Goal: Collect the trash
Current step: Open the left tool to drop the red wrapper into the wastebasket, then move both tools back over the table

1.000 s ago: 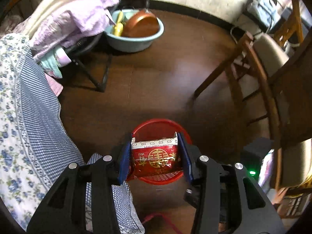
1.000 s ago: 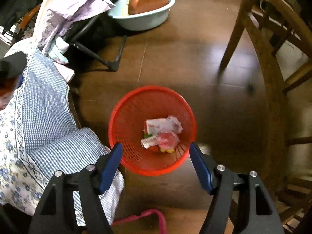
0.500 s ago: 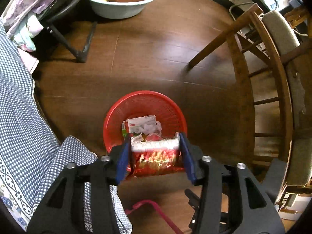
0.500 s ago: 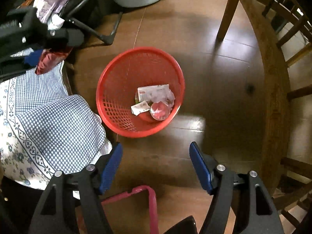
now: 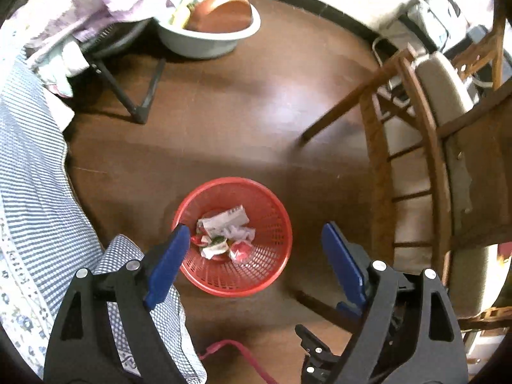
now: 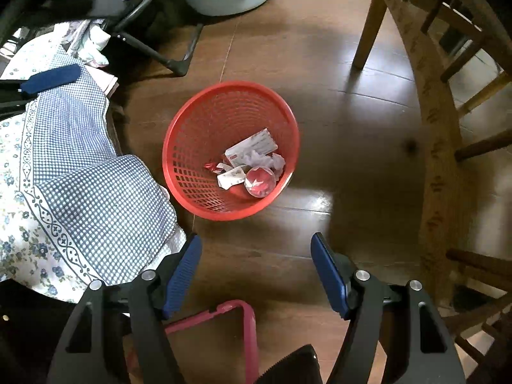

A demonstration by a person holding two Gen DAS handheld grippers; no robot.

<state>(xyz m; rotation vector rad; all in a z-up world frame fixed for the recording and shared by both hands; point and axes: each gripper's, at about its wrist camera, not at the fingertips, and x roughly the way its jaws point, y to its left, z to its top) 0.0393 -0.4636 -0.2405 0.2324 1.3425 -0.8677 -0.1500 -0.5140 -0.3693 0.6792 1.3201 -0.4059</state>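
I see the left gripper (image 5: pixel 252 233) with its blue fingers spread wide and nothing between them, hovering above the red mesh wastebasket (image 5: pixel 272 275). The right gripper (image 6: pixel 256 249) is likewise spread apart and empty, nearer the camera than the basket (image 6: pixel 192 188). Trash (image 6: pixel 249 163) lies in the basket bottom: crumpled white wrappers, a red-and-white packet, a clear round lid. The basket stands on the dark wood floor (image 6: pixel 336 102), just beside a blue checked cloth (image 6: pixel 96 198). A wooden chair (image 5: pixel 416 147) stands to the right; a pale basin (image 5: pixel 208 41) sits far back.
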